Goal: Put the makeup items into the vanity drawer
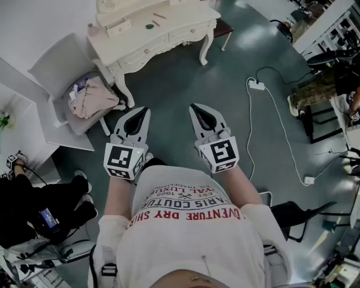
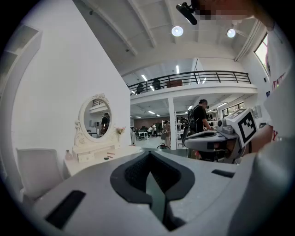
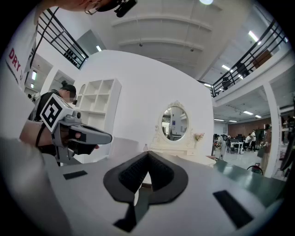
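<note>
While left claw [image 1: 145,111] and right claw [image 1: 194,107] sit clenched, empty, white vanity [image 1: 181,18] on grey floor [image 1: 180,84], chair [image 1: 53,70] beside it.

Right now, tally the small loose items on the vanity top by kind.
Slim sticks: 2
Round dark green item: 1
Small bottle: 1
Total: 4

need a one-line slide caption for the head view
Left gripper and right gripper, jaws shut and empty, held side by side over the floor, short of the vanity table.
</note>
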